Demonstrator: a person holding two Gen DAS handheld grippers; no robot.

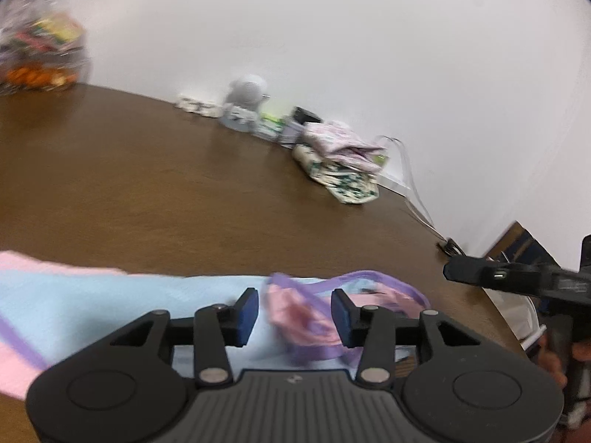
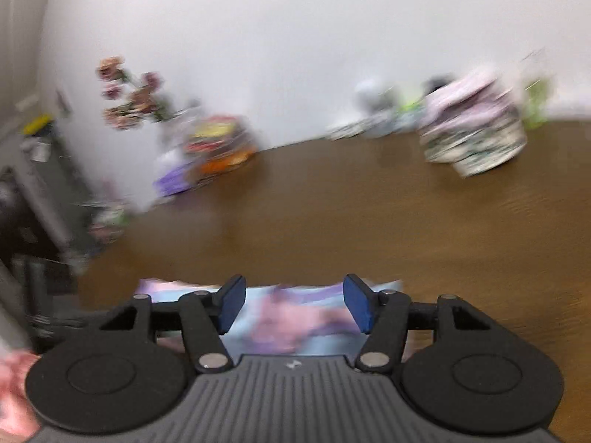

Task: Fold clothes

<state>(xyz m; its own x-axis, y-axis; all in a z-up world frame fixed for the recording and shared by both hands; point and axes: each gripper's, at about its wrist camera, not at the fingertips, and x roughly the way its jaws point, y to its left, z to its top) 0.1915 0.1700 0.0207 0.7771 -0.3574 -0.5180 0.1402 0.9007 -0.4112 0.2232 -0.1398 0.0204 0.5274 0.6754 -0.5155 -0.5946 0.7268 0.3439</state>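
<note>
A brown wooden table (image 1: 184, 184) against a plain white wall (image 1: 332, 29), with a pastel garment lying at its near edge.

The garment (image 1: 92, 306), pale blue with pink panels and purple trim, lies spread along the near side of the table, a bunched pink and purple part sitting in front of the left gripper (image 1: 294, 317). That gripper's blue pads stand apart and press on nothing; the cloth lies below and beyond them. The right gripper (image 2: 294, 304) likewise has its pads spread, with the garment (image 2: 288, 317) visible between and beneath them but not pinched; this view is blurred. Far across the table, toward the right, a stack of folded clothes (image 1: 343, 162) rests near the wall, beside a row of small clutter (image 1: 243, 107). At the far left stands a bag of colourful packets (image 1: 40, 51).
</note>
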